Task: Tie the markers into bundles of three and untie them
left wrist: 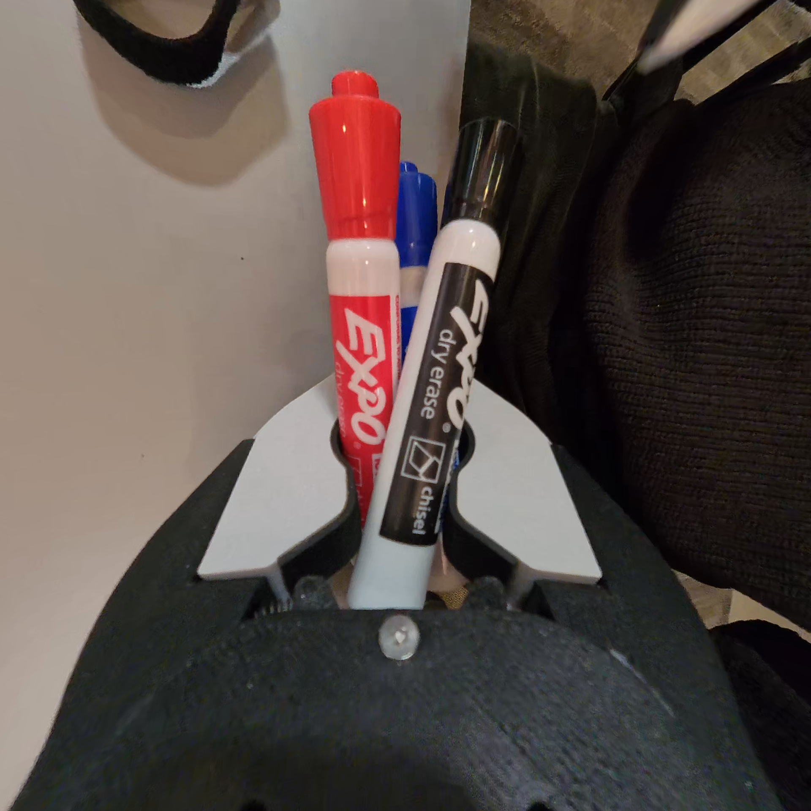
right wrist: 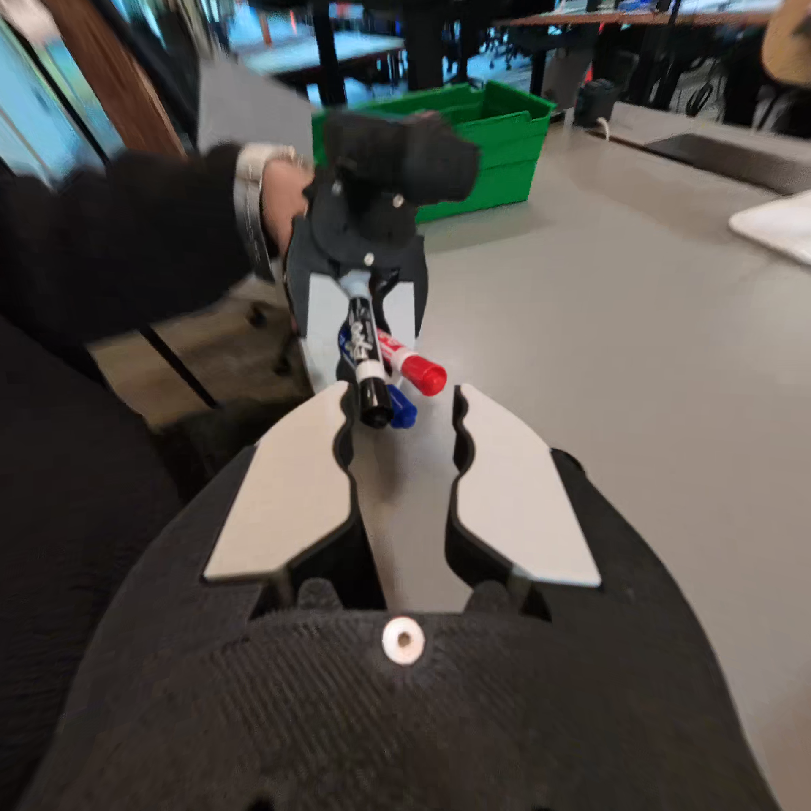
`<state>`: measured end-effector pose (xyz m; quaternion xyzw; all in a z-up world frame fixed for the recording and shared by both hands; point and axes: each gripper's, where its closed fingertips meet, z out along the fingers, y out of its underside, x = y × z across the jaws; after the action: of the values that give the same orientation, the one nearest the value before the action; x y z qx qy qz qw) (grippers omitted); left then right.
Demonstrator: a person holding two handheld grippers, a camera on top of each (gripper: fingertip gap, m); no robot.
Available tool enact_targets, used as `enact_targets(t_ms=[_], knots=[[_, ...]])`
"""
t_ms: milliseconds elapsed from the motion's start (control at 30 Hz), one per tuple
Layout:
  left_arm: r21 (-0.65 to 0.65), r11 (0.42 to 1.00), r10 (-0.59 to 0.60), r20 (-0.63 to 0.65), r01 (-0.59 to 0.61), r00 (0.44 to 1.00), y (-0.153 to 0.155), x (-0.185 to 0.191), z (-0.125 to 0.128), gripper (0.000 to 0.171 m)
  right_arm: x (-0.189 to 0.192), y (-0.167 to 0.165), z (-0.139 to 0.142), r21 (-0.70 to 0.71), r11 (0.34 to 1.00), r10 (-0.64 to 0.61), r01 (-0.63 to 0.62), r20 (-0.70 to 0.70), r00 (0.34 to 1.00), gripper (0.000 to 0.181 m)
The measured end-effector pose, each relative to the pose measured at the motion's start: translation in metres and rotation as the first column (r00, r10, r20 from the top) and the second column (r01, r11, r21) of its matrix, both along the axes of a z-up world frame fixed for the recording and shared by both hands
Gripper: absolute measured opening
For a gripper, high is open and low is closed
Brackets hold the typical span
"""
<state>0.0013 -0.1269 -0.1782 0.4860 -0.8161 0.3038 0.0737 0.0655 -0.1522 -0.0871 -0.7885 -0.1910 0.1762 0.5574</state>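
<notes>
My left gripper (left wrist: 401, 408) is shut on three markers held side by side, caps pointing away: a red marker (left wrist: 355, 175), a blue marker (left wrist: 414, 210) behind, and a black marker (left wrist: 443, 373) leaning across the front. No band is visible around them. A black elastic band (left wrist: 145, 48) lies on the white table (left wrist: 109, 307) beyond. In the right wrist view my right gripper (right wrist: 401, 390) is open and empty, facing the left gripper (right wrist: 360, 346), with the red (right wrist: 417, 368), black (right wrist: 368, 377) and blue (right wrist: 401, 408) caps just ahead of its fingertips.
A green plastic bin (right wrist: 496, 131) stands on the grey table (right wrist: 614, 351) behind the left gripper. A white flat object (right wrist: 776, 228) lies at the right. A person's black sleeve (right wrist: 109, 237) and dark clothing (left wrist: 680, 351) fill the side by the table edge. The grippers' ends are close to 12 cm from one another. It is some 9 cm from my right tips to the black elastic band (left wrist: 145, 48).
</notes>
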Motion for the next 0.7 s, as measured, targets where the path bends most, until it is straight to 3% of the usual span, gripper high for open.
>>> enact_targets(t_ms=[133,367,500,700], knots=[[-0.013,1.000,0.005,-0.002,-0.005,1.000,0.000,0.000,0.000,0.045,-0.018,0.003,-0.020,-0.002,1.000,0.006,-0.006,0.268,0.963,0.044],[-0.008,1.000,-0.005,-0.006,0.005,1.000,-0.002,-0.001,0.000,0.046,-0.022,0.009,-0.032,0.020,1.000,-0.030,0.023,0.438,0.899,0.020],[0.007,1.000,-0.014,-0.006,0.014,1.000,-0.002,-0.002,0.000,0.045,-0.024,0.006,-0.021,0.056,0.998,-0.019,-0.004,0.398,0.917,0.020],[0.031,0.998,-0.049,-0.009,0.049,0.999,-0.009,-0.003,0.000,0.045,-0.019,0.000,-0.003,0.058,0.998,0.017,-0.028,0.190,0.982,0.020]])
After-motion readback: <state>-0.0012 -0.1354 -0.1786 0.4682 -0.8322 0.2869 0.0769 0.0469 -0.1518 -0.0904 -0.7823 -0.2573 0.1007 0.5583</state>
